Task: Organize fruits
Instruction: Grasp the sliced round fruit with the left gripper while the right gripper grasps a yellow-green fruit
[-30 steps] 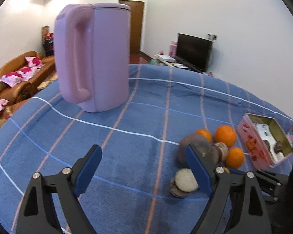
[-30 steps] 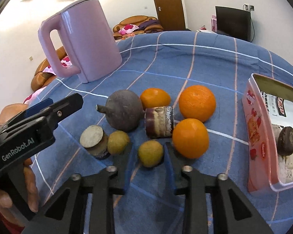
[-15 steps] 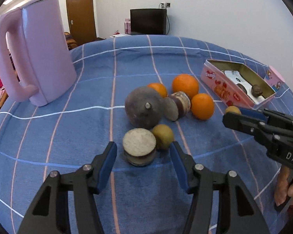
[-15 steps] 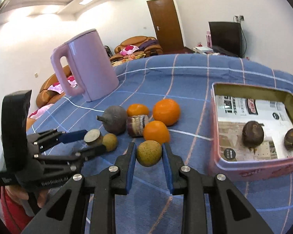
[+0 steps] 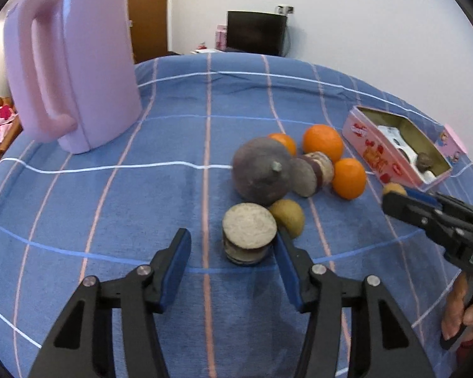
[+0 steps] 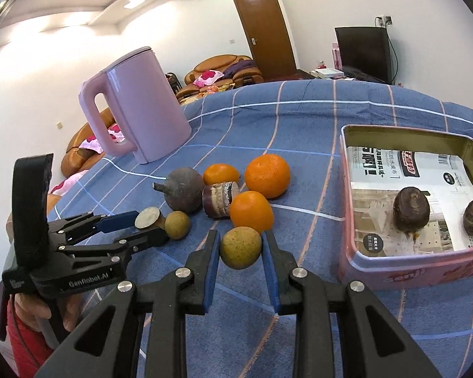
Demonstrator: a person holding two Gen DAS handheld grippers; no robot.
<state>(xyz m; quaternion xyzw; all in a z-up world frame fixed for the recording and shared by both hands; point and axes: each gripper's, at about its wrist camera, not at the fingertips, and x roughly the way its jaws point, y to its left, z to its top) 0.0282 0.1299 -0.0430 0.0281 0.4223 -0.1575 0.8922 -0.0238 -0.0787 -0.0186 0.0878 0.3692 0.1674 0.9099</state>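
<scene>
Since a second ago, the left gripper (image 5: 233, 247) has swung from the kettle (image 5: 69, 56) toward the fruit pile, and its jaws are closing around a cut stump (image 5: 249, 236).

From the left wrist, the stump is standing between the blue pads: the right pad is touching its side, the left pad (image 5: 176, 261) is standing apart from it. A small brown fruit (image 5: 288, 217) is lying just behind it, against a big dark round fruit (image 5: 261, 170). Three oranges (image 5: 323, 141) are sitting beyond, around a cut dark piece (image 5: 313, 171). The right gripper (image 5: 394, 193) is reaching in from the right, near the pink tin (image 5: 372, 154).

From the right wrist, the right gripper (image 6: 241, 247) is pinching a yellow-brown fruit (image 6: 240, 247) above the blue cloth (image 6: 299, 119), just left of the tin (image 6: 410, 271), where two dark fruits (image 6: 411, 208) are lying. A hand (image 6: 39, 312) is holding the left gripper (image 6: 151, 226) at the stump (image 6: 147, 217).
</scene>
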